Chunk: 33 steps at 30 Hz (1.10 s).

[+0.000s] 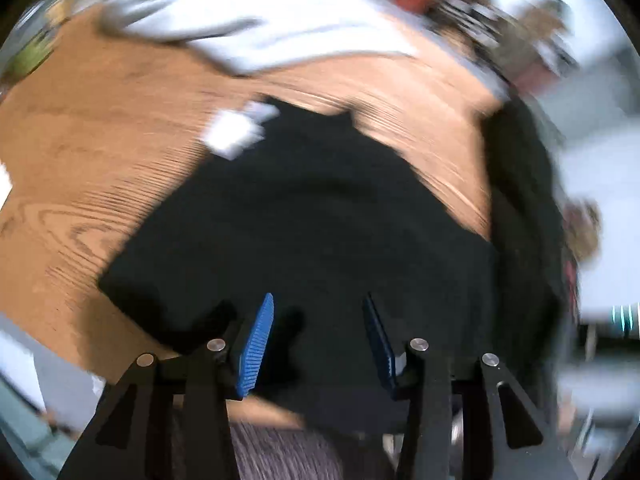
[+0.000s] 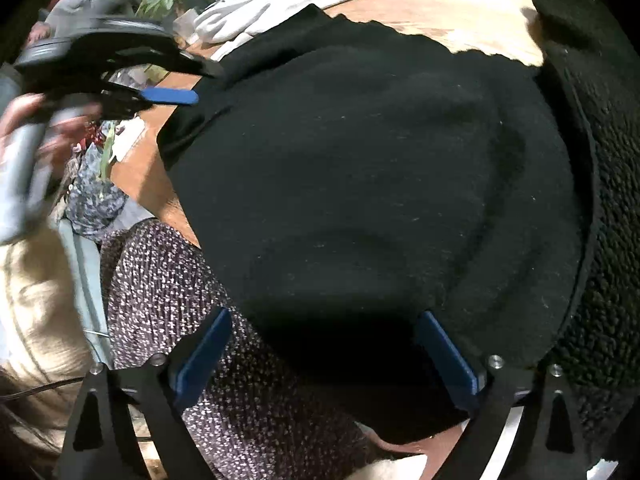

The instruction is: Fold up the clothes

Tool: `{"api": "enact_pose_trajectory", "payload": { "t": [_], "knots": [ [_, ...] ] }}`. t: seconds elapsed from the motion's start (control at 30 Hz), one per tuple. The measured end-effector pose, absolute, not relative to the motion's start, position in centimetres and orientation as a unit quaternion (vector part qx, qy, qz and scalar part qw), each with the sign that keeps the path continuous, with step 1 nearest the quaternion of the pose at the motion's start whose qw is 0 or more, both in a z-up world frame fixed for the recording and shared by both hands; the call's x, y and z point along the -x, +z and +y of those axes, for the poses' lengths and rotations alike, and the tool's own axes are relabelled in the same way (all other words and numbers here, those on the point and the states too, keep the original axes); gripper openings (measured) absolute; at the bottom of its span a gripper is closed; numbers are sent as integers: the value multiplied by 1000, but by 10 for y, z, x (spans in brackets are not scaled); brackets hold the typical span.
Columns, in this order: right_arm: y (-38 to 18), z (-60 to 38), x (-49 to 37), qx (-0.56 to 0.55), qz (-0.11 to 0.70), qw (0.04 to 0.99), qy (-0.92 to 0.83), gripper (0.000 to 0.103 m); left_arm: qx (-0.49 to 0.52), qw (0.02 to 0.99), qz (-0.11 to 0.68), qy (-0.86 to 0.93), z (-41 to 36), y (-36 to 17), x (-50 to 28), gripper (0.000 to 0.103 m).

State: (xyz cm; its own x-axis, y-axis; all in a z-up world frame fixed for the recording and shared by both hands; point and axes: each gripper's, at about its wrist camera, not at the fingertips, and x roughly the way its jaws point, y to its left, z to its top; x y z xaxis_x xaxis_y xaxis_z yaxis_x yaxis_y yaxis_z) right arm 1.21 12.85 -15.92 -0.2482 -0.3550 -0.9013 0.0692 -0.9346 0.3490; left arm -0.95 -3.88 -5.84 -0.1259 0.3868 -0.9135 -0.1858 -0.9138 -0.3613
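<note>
Below my two grippers, a black garment (image 2: 360, 168) lies flat on the wooden table (image 1: 80, 160). Both left gripper (image 1: 318, 344) and right gripper (image 2: 326, 356) gape empty. Soft, limp knit, I judge; pinch a hem corner.

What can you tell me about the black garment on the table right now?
The black garment is a soft, knit-looking fabric flecked with pale lint, lying mostly flat on the wooden table, with a white tag at one edge. Its near edge hangs over the table's edge. Neither gripper holds it; both jaws stand open above it.
</note>
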Motion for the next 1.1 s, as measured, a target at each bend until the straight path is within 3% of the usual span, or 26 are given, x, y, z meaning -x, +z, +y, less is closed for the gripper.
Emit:
{"api": "enact_pose_trajectory", "payload": {
  "t": [0.1, 0.17, 0.3, 0.7, 1.1],
  "knots": [
    [-156, 144, -17, -592, -146, 138, -780, 98, 599, 262, 6, 757, -20, -17, -49, 48],
    [-151, 162, -21, -588, -189, 131, -775, 93, 583, 273, 38, 764, -23, 0, -73, 48],
    [-144, 195, -28, -577, -272, 109, -762, 89, 555, 267, 24, 788, -35, 38, -116, 48],
    [-142, 182, -38, -591, -239, 64, -768, 90, 502, 289, 132, 804, 10, 82, -196, 48],
    [-149, 174, -35, -601, -235, 60, -762, 91, 481, 293, 103, 820, 10, 89, -191, 48]
  ]
}}
